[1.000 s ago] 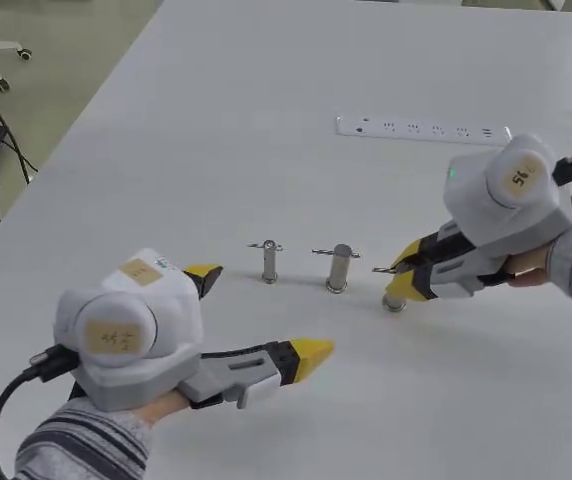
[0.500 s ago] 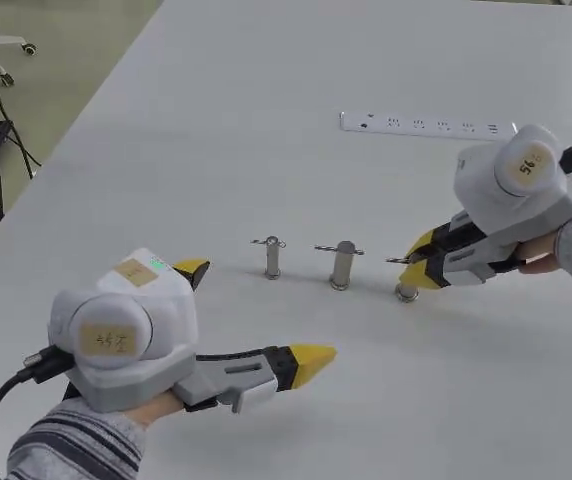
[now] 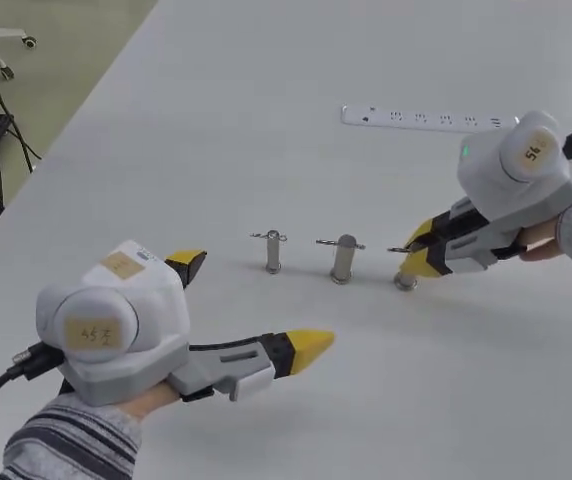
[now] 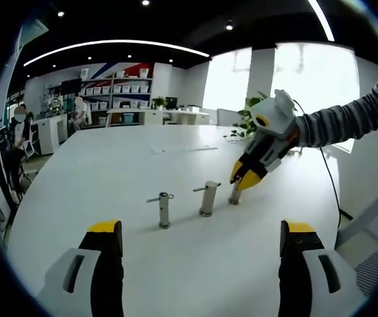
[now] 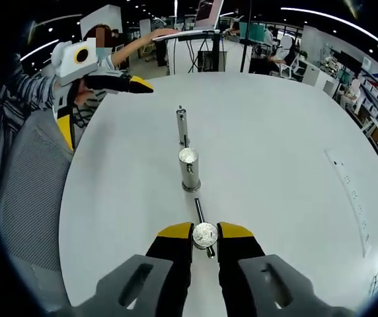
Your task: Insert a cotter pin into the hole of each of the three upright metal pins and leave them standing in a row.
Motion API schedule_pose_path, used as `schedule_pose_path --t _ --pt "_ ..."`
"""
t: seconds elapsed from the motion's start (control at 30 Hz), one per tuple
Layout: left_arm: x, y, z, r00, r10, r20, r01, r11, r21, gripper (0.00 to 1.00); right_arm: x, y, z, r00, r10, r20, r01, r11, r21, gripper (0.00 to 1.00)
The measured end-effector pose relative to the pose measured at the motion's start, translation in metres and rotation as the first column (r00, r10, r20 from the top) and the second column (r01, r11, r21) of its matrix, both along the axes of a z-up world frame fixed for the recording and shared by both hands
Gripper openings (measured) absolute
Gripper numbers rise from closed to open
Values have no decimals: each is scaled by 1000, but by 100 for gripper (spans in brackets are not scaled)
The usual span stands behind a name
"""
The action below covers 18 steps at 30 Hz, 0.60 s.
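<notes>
Cotter pin (image 5: 197,212) number three sits through the rightmost metal pin (image 5: 205,234), thin wire poking out both sides. Right tool (image 3: 416,250) has barely shifted this past second, clenched round that pin's shiny round head, so the last insertion looks about done. Left tool (image 3: 254,300) released, empty, near left over the matte white table (image 3: 266,120). Middle pin (image 3: 343,260) and left pin (image 3: 273,252) stand upright, already pinned.
</notes>
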<state>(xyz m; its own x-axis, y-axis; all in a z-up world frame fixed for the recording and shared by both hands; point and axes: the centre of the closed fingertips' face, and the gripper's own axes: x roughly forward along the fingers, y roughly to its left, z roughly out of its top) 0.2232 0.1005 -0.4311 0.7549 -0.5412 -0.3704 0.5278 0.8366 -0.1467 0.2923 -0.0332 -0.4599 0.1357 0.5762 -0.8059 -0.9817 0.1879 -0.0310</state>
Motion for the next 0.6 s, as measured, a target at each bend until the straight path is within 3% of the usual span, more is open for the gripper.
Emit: schedule_pose_path --t 0.3,0.37,0.6 --pt "-1 1 -3 1000 3 -10 -2 1000 9 99 0 0 0 999 31 9 -31 999 -9 9" --pt "-2 1 -3 1000 2 -12 -2 1000 11 99 -1 1 0 997 69 40 -68 997 -22 10" --pt "-4 1 -4 1000 -2 -19 2 1000 20 99 2 0 2 996 53 72 -51 998 -35 14"
